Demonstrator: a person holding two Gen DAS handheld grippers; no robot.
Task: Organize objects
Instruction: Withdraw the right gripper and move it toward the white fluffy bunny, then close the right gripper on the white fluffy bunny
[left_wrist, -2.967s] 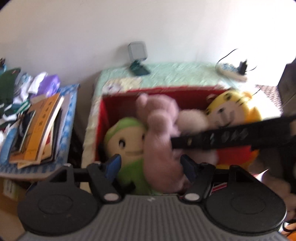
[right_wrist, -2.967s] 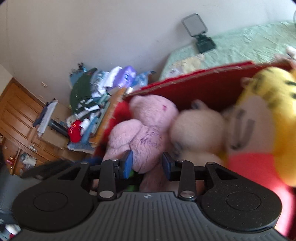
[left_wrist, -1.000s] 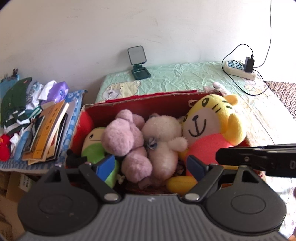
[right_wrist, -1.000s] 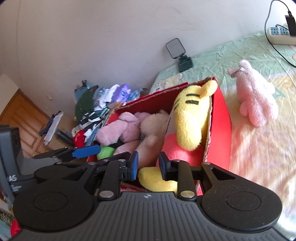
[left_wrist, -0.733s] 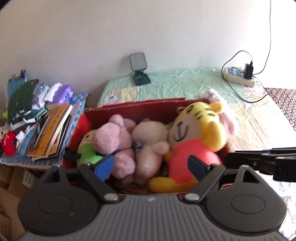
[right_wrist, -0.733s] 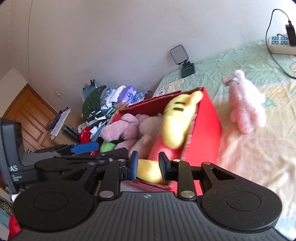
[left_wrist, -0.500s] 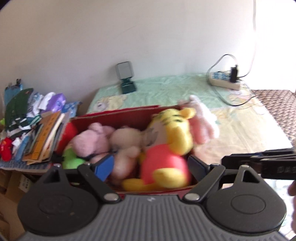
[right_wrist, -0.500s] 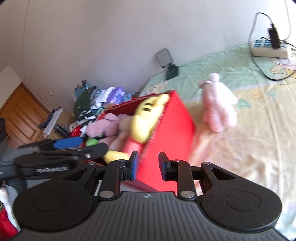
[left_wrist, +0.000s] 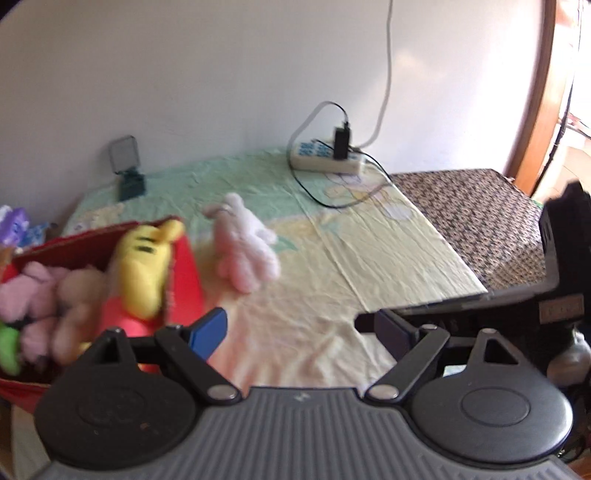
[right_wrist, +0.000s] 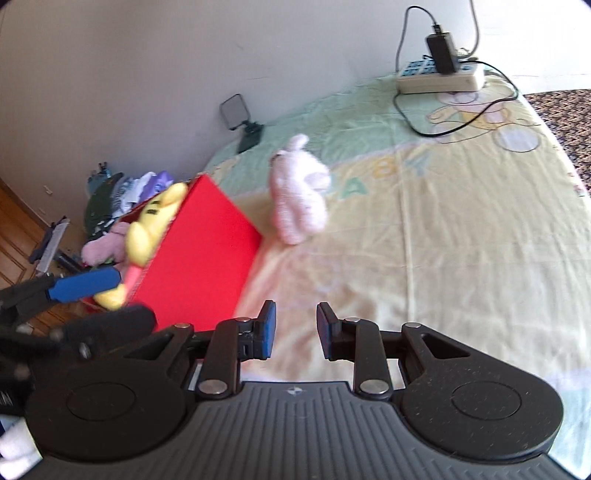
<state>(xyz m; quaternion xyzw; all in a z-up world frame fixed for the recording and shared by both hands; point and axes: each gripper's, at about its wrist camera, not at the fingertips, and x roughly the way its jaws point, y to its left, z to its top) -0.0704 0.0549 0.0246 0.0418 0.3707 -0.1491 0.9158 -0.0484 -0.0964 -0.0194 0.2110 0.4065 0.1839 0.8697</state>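
Pink plush (right_wrist: 298, 192) – alone nr red box (right_wrist: 207, 254)

A plain white wall (left_wrist: 221, 74) backs the sheet-covered bed (right_wrist: 461, 206), with bright daylight at right.

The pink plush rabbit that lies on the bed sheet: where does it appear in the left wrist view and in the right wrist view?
Left wrist view: pink plush rabbit left of centre, right of the red box.
Right wrist view: the rabbit is near the centre, in the upper half, beyond the box.
Shared landmark: the white power strip by the wall.
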